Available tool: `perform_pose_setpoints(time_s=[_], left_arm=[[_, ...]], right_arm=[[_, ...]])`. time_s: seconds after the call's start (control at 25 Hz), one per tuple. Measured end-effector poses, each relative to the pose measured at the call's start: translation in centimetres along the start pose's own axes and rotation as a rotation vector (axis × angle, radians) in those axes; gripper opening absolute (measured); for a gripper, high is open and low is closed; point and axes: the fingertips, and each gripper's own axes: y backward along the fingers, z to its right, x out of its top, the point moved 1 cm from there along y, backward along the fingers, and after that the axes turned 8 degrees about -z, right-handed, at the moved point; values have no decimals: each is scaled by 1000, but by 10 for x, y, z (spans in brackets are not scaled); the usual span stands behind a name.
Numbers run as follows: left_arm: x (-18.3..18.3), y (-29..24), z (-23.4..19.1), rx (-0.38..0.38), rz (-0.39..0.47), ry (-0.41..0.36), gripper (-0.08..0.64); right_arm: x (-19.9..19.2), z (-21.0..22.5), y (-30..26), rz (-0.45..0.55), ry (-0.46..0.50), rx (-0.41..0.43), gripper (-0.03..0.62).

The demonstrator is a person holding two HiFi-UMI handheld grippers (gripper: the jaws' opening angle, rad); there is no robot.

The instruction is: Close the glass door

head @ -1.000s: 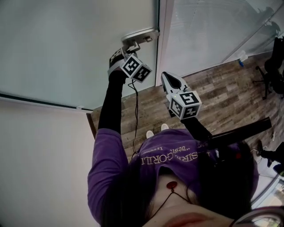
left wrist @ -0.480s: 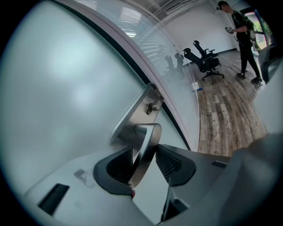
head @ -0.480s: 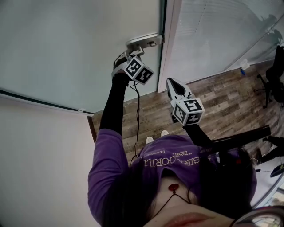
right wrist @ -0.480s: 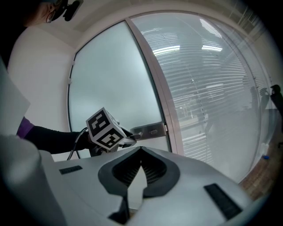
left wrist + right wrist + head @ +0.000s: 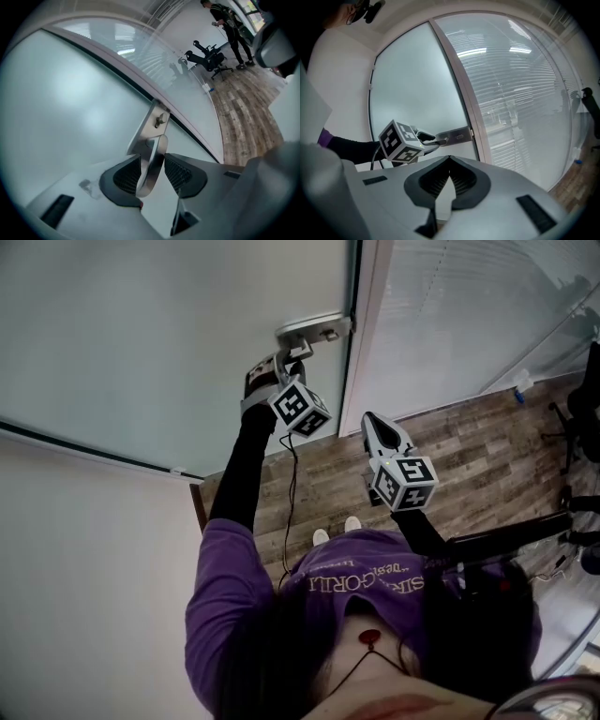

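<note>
The frosted glass door (image 5: 141, 334) fills the upper left of the head view, its right edge lying along the white frame (image 5: 370, 324). A metal lever handle (image 5: 314, 329) sits at that edge. My left gripper (image 5: 286, 357) reaches up to it. In the left gripper view the handle (image 5: 152, 157) lies between the jaws of my left gripper (image 5: 152, 171), which have just been opening; a gap shows beside the right pad (image 5: 180, 173). My right gripper (image 5: 368, 416) hangs lower and to the right, away from the door, shut with nothing in it (image 5: 450, 161).
Right of the frame is a fixed glass panel with blinds (image 5: 469, 306). Wood floor (image 5: 469, 446) runs below it, with office chairs (image 5: 586, 390) at the far right. A cable (image 5: 289, 493) hangs from my left gripper. A person (image 5: 229, 23) stands far off by a chair.
The left gripper stays at the handle and the right gripper keeps its place beside it. The whole head view has shifted slightly down and to the right.
</note>
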Motion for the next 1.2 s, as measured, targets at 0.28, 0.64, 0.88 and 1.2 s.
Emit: perform_pose_setpoints(time_s=[0.28, 0.64, 0.88, 1.2], left_arm=[[-7, 67, -14, 162, 181, 357, 2], [-32, 147, 7, 8, 327, 969, 2], [-54, 171, 38, -36, 338, 1077, 2], [-68, 187, 56, -40, 275, 1086, 2]], right_arm=[[7, -13, 3, 33, -3, 17, -14], [19, -23, 10, 64, -6, 44, -14], [18, -33, 16, 62, 8, 51, -14], [19, -45, 22, 61, 58, 58, -14]])
